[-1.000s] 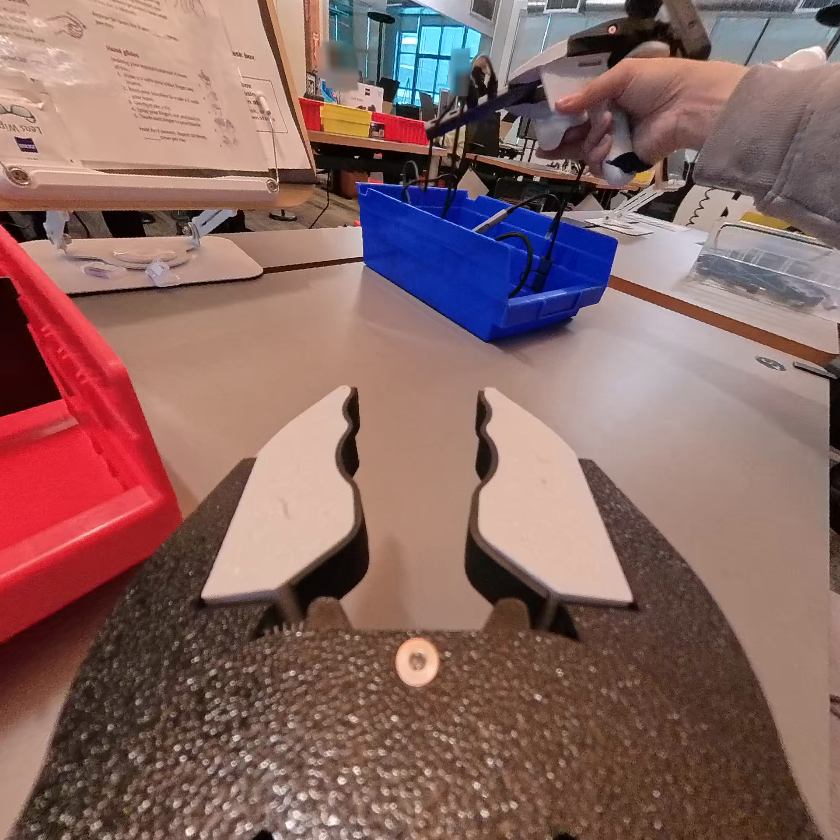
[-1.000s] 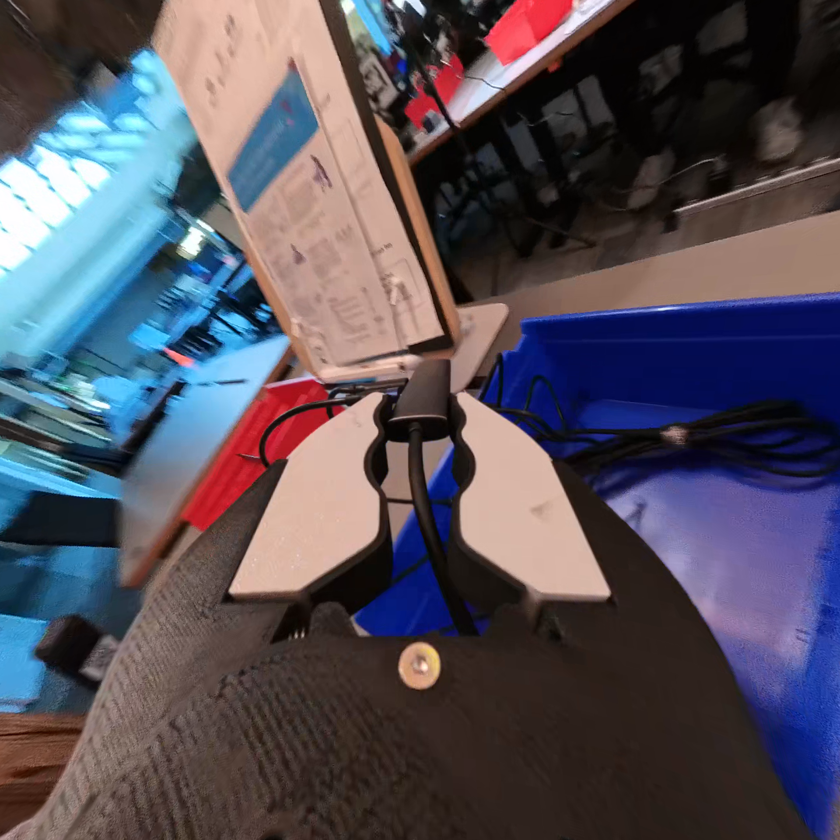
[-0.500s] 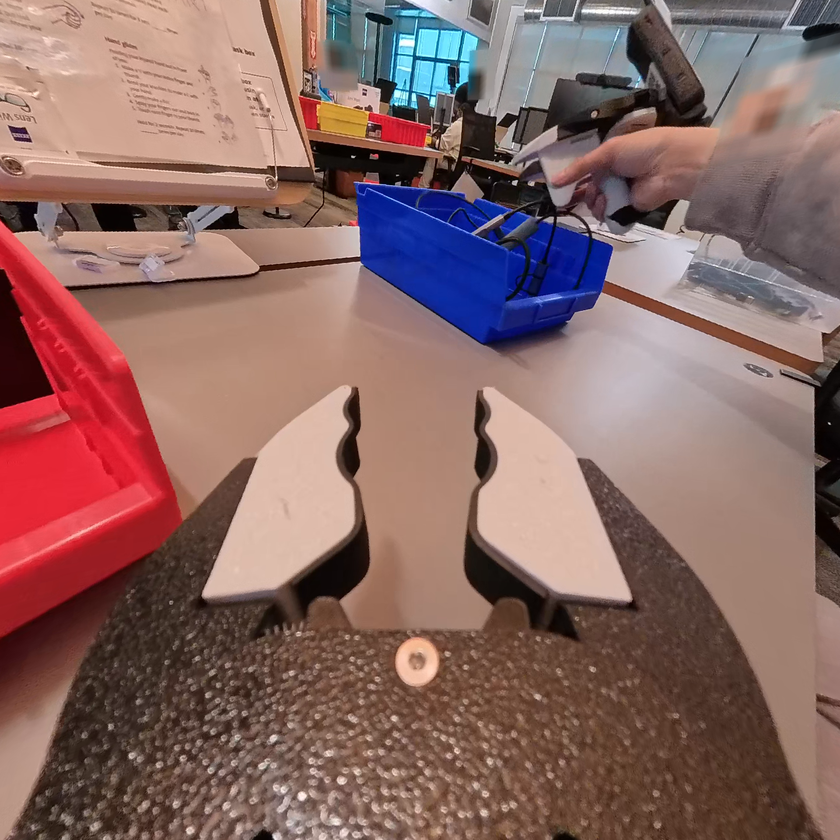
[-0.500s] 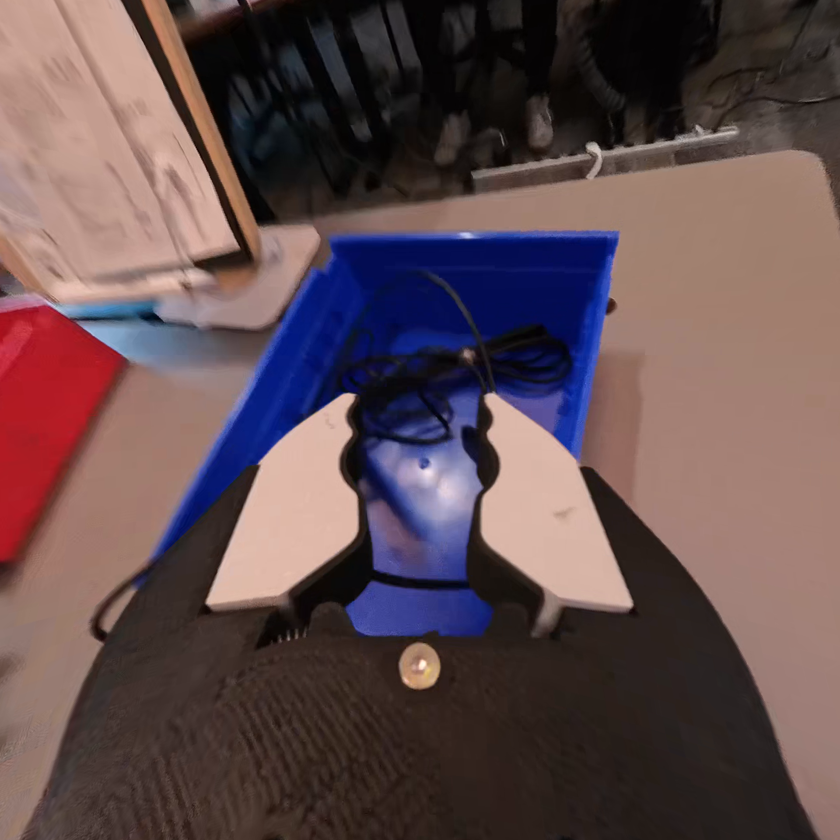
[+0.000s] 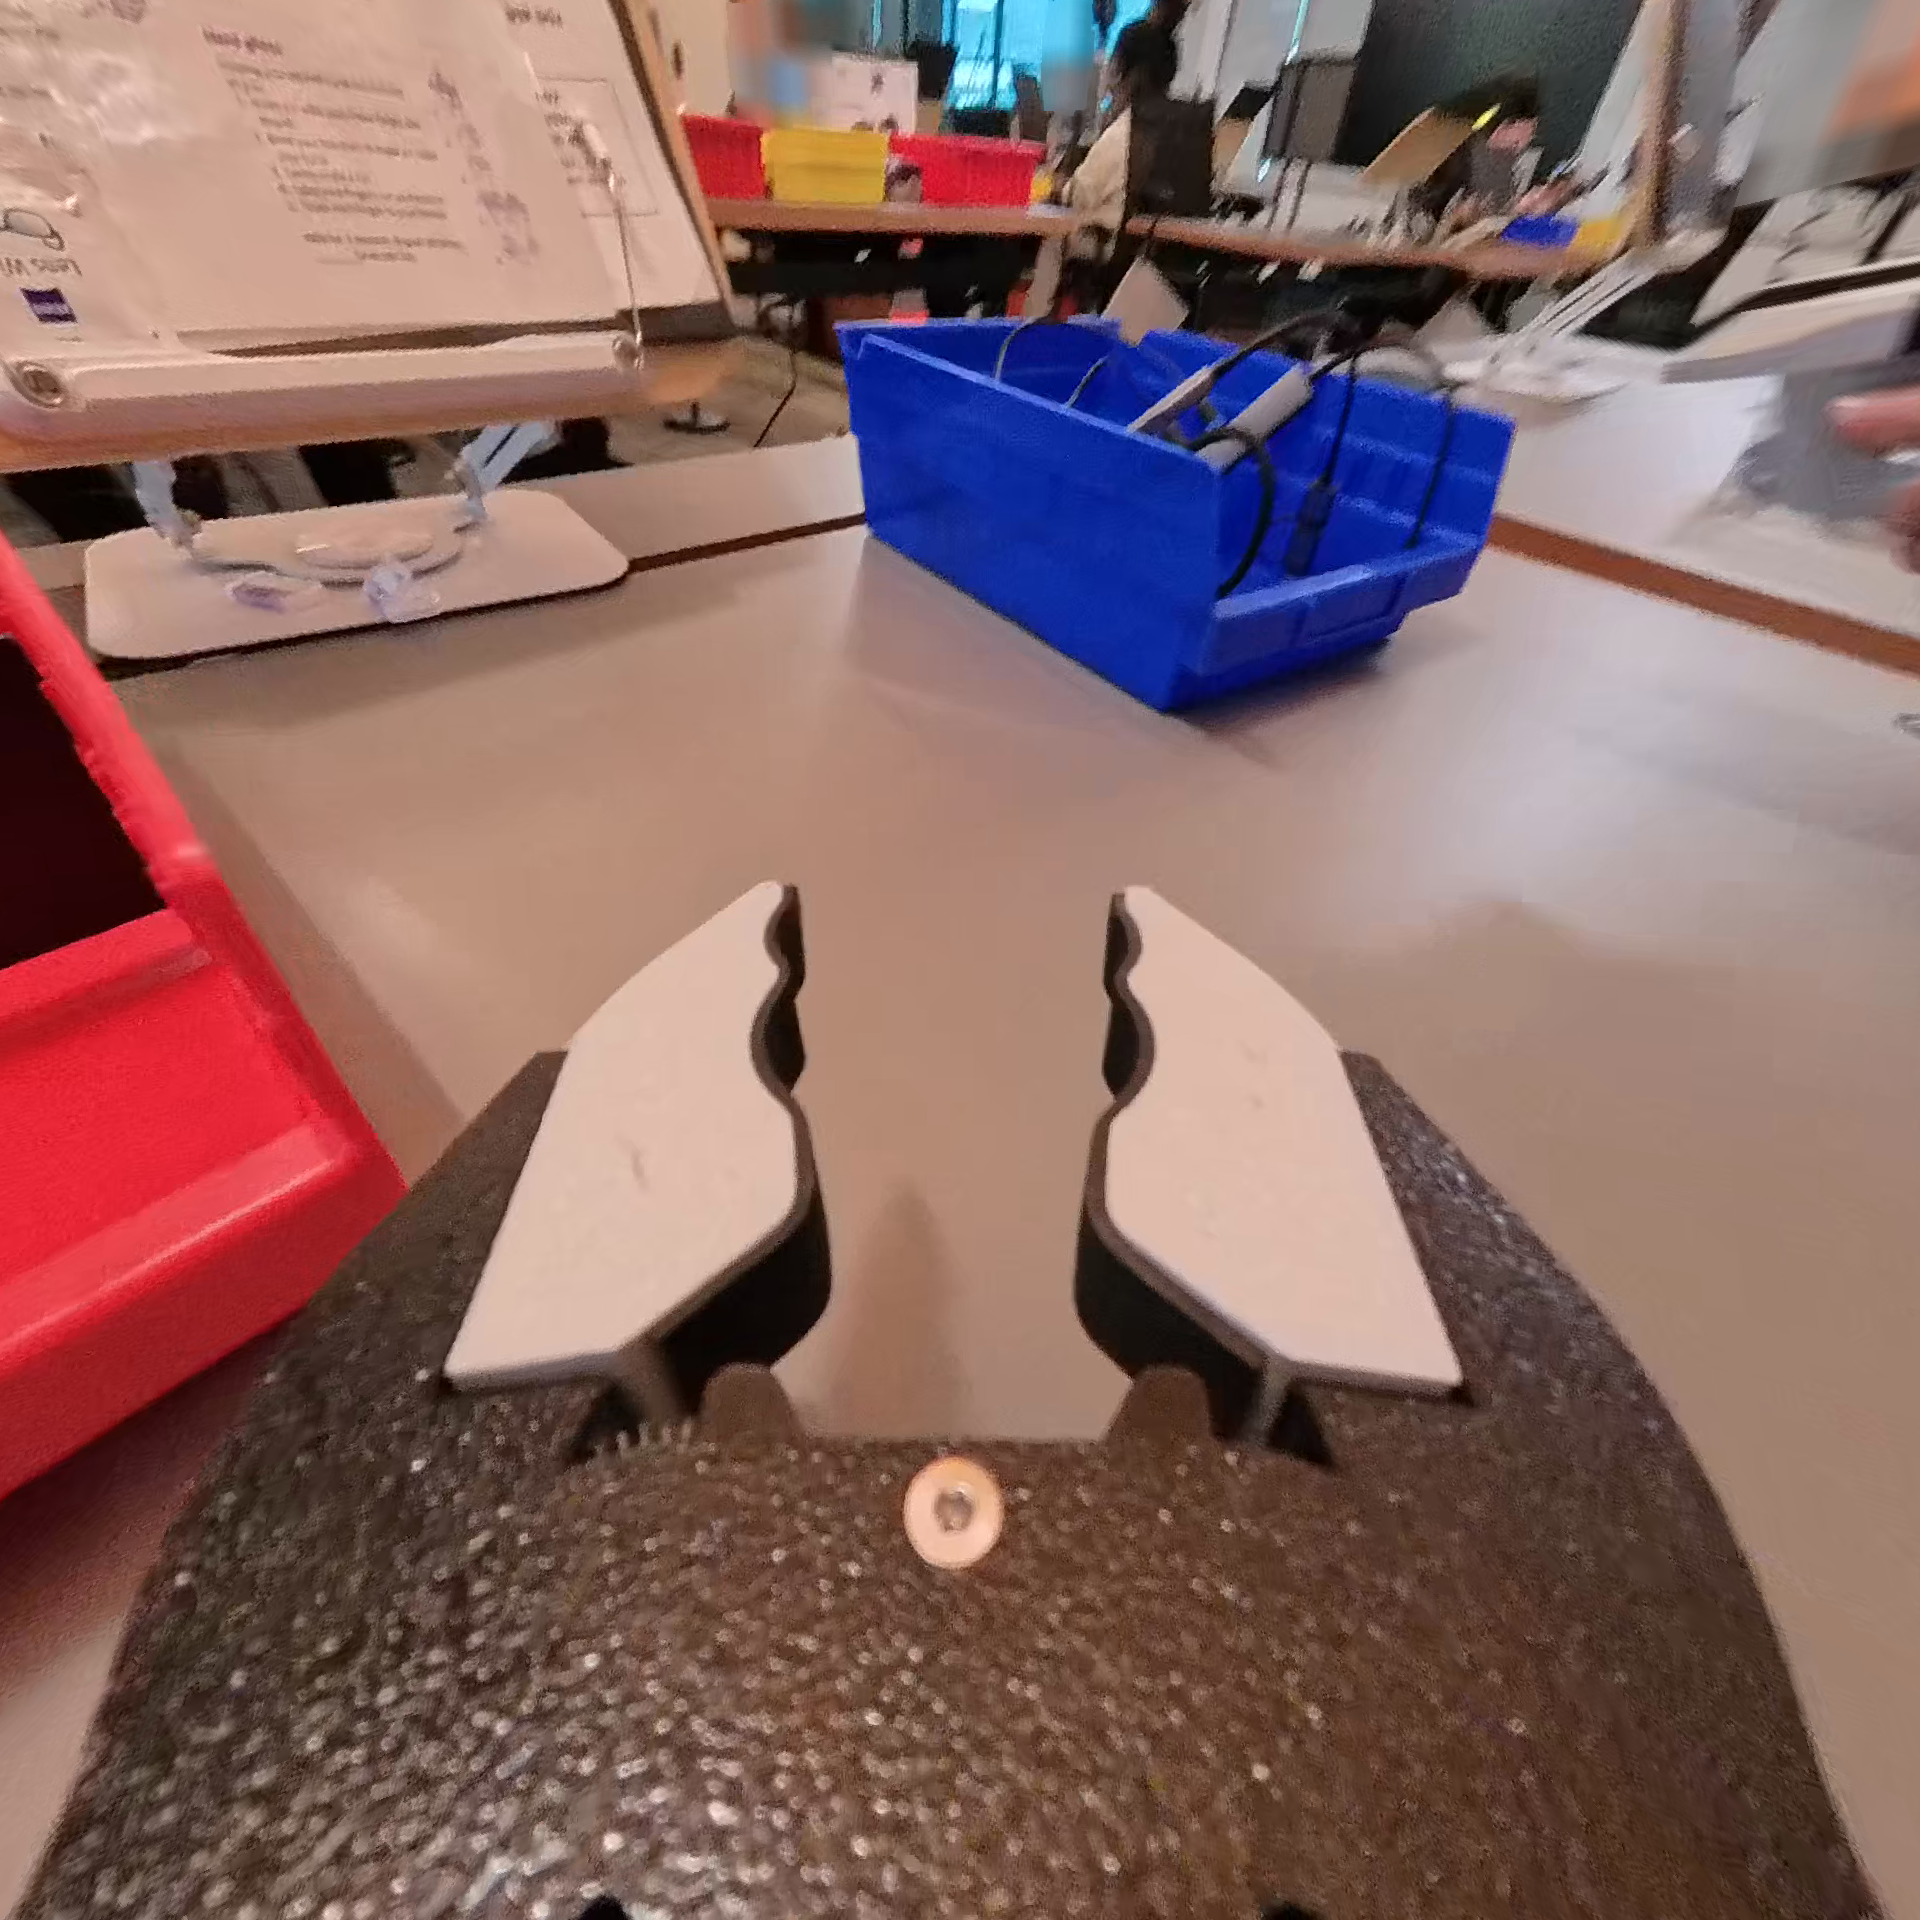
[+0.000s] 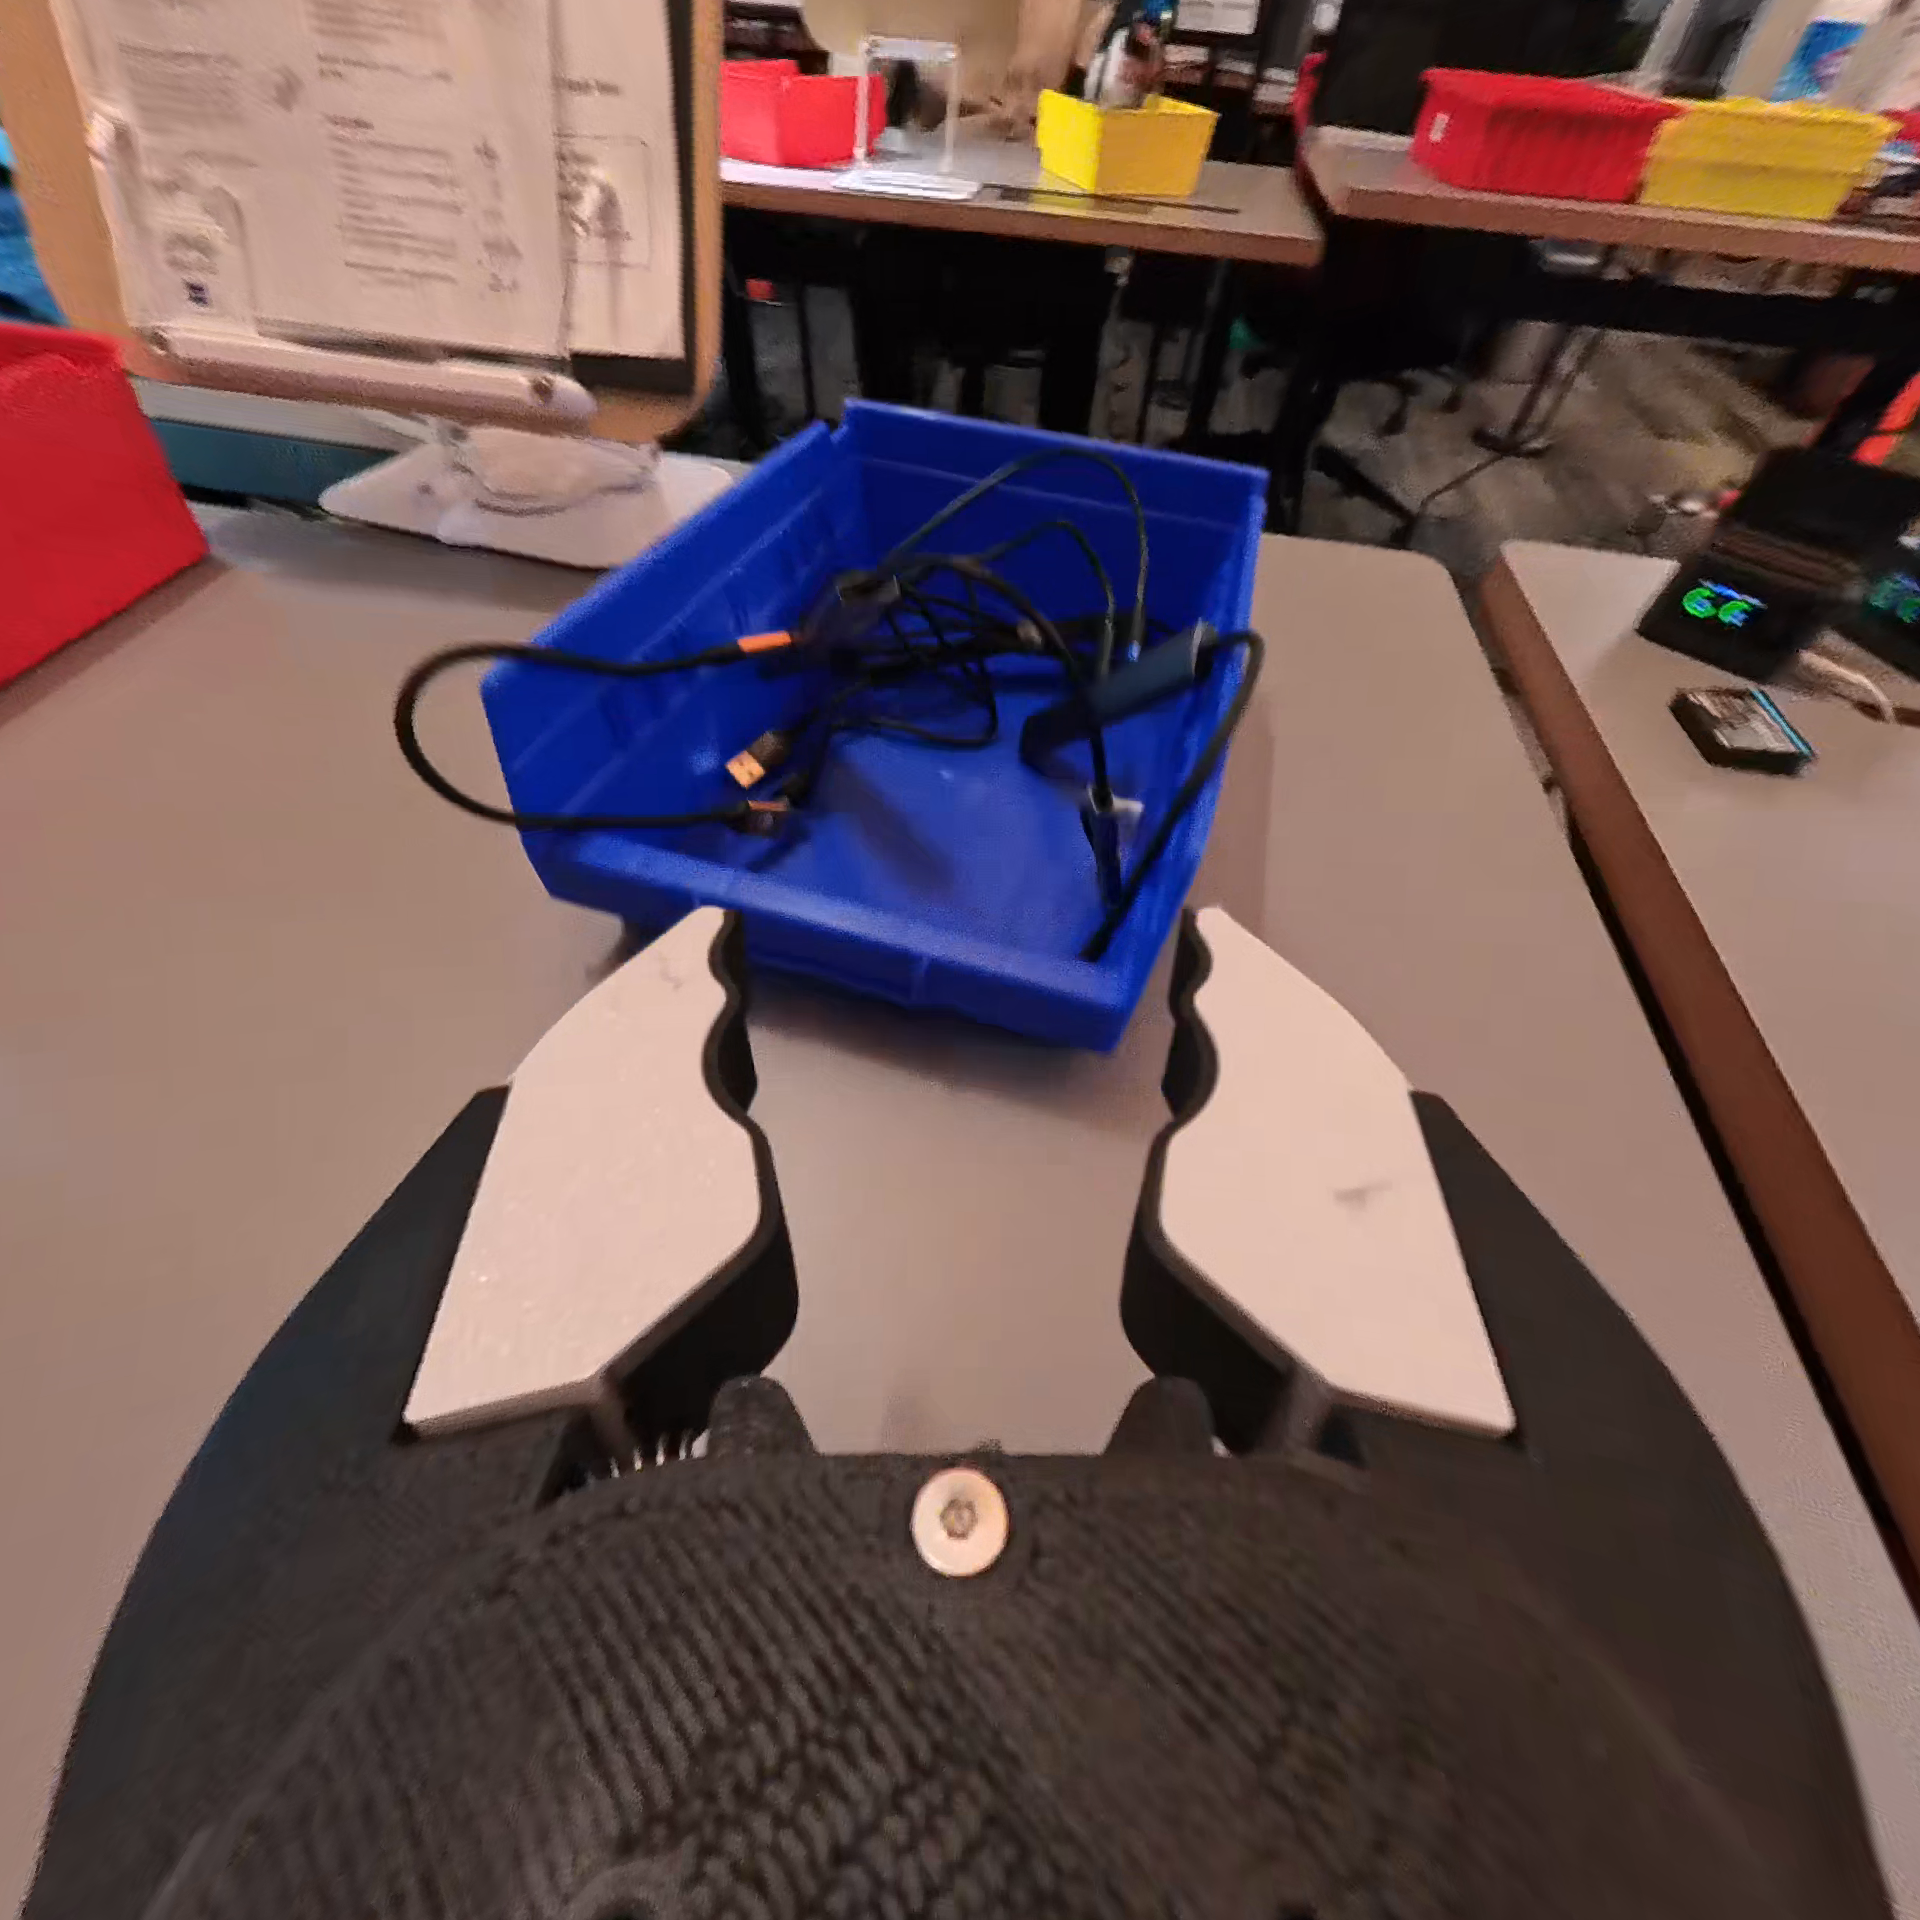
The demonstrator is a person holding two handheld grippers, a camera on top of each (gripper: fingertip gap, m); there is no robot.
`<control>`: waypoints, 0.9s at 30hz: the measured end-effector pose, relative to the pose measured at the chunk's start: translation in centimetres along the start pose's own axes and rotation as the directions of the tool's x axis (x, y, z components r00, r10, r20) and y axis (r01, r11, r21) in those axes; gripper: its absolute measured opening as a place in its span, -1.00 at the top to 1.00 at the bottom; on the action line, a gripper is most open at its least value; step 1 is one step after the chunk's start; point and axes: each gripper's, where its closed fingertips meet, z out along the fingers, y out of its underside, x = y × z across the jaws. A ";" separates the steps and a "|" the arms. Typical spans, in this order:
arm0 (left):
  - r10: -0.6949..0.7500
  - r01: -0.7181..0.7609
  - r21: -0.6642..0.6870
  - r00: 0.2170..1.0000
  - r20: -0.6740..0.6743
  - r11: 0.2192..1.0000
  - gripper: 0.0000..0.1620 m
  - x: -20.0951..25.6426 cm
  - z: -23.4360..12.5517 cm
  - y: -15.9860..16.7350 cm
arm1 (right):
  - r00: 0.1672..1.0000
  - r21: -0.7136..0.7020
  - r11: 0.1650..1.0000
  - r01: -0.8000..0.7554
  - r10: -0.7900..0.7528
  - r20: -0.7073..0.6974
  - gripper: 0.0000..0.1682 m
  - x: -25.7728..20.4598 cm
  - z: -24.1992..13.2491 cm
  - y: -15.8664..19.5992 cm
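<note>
A blue bin (image 6: 665,717) sits on the grey table (image 6: 260,935) and holds several tangled black cables (image 6: 935,613); one cable loops out over its left wall. My right gripper (image 6: 954,925) is open and empty, just in front of the bin's near edge. The bin also shows in the left wrist view (image 5: 1039,499), far ahead on the right, with cable ends sticking up. My left gripper (image 5: 951,904) is open and empty, low over the table (image 5: 935,727), beside a red bin (image 5: 135,1122) on its left.
A document stand with printed sheets (image 5: 343,208) stands at the back left on a white base (image 5: 343,571); it also shows in the right wrist view (image 6: 395,187). A second table with small black devices (image 6: 1745,717) lies to the right. Red and yellow bins (image 6: 1642,145) sit on far tables.
My right gripper let go of the black cable into the blue bin, opened wide and drew back from it. My left gripper stayed open and nearly still.
</note>
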 end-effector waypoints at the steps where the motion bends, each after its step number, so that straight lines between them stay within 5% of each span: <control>1: 0.000 0.000 -0.009 1.000 0.016 1.000 0.22 0.2 0.9 -0.1 | 1.000 -0.007 1.000 0.016 -0.017 -0.027 0.03 0.0 -0.3 1.0; 6: -0.008 0.003 -0.085 0.998 -0.056 0.996 0.09 5.4 7.7 -2.6 | 0.982 -0.089 0.993 0.074 -0.088 -0.166 -0.06 2.1 -0.1 2.9; 10: 0.193 -0.180 -0.137 0.977 0.087 0.974 0.35 4.5 13.8 -4.8 | 0.996 -0.039 0.999 0.014 -0.018 -0.086 -0.02 1.1 0.1 2.6; 14: 0.097 -0.095 -0.212 0.995 0.001 0.973 0.19 5.5 18.8 -4.9 | 0.996 -0.036 0.999 0.026 -0.029 -0.087 0.01 1.6 -0.3 2.7; 17: 0.029 -0.029 -0.289 1.000 -0.005 0.957 0.10 6.3 20.9 -4.2 | 0.997 -0.012 1.000 -0.012 0.011 -0.072 0.03 1.8 -0.5 2.5; 27: 0.142 -0.099 -0.375 0.986 0.090 0.922 0.45 7.0 24.6 -4.0 | 0.999 -0.015 0.999 -0.042 0.042 -0.017 0.06 0.7 0.2 2.9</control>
